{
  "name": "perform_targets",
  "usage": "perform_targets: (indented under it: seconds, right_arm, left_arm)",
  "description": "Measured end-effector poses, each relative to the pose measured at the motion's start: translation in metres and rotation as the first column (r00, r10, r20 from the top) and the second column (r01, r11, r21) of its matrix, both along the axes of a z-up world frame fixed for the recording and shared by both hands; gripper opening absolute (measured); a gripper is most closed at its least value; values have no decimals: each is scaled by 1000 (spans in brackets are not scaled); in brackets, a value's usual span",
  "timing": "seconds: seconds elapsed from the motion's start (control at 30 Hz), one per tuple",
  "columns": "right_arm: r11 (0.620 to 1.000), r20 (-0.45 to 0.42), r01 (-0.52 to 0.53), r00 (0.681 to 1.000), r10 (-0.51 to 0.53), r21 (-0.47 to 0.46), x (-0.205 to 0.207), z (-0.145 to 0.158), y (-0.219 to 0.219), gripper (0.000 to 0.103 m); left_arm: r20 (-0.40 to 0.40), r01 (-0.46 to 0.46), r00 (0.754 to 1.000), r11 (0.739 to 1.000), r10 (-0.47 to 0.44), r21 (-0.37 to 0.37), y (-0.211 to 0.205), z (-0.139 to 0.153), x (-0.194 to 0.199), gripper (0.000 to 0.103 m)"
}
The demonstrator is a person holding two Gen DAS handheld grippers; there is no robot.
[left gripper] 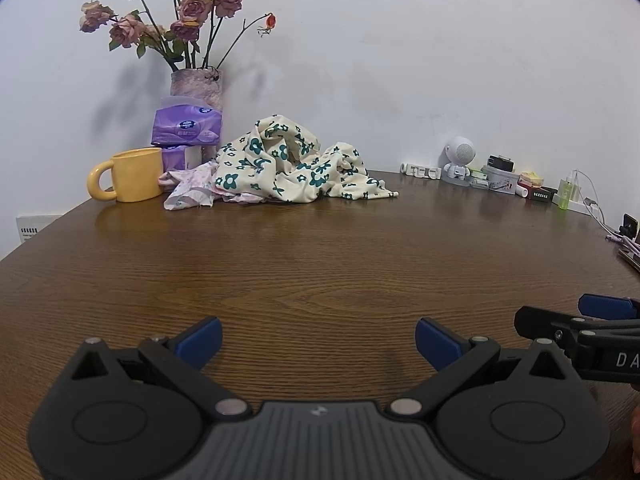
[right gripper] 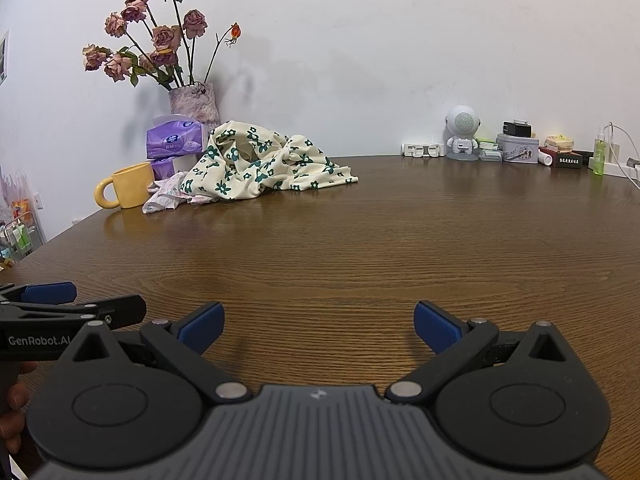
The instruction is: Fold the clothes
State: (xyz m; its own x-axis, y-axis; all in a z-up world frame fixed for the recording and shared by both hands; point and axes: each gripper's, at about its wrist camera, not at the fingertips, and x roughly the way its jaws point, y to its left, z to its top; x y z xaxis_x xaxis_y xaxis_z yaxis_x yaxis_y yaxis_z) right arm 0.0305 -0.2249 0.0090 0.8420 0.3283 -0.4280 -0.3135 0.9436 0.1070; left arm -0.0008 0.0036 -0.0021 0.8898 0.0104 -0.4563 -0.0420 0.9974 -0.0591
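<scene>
A crumpled cream garment with green flowers [left gripper: 296, 164] [right gripper: 260, 162] lies in a heap at the far side of the wooden table [left gripper: 320, 264] [right gripper: 360, 248]. A smaller pale pink patterned garment [left gripper: 190, 188] [right gripper: 166, 194] is bunched against its left side. My left gripper [left gripper: 318, 342] is open over the near table, well short of the clothes, with nothing between its blue pads. My right gripper [right gripper: 318, 326] is likewise open and empty, close to the left one's right side. Each gripper shows at the edge of the other's view.
A yellow mug [left gripper: 130, 176] [right gripper: 126, 186], purple tissue packs [left gripper: 186, 128] [right gripper: 176, 142] and a vase of dried roses [left gripper: 196, 88] [right gripper: 194, 102] stand left of the clothes. A white robot-shaped speaker [left gripper: 458, 158] [right gripper: 462, 132], boxes, a green bottle [right gripper: 599, 156] and cables line the far right edge.
</scene>
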Motion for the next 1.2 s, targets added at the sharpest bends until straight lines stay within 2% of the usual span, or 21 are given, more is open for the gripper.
perform_targets:
  seconds: [1.2]
  right_arm:
    - [1000,2,-2,1000,2,4,0,-1,0,103]
  left_arm:
    - [6,-1,1000,1000,1,11,-2,-1,-1,103]
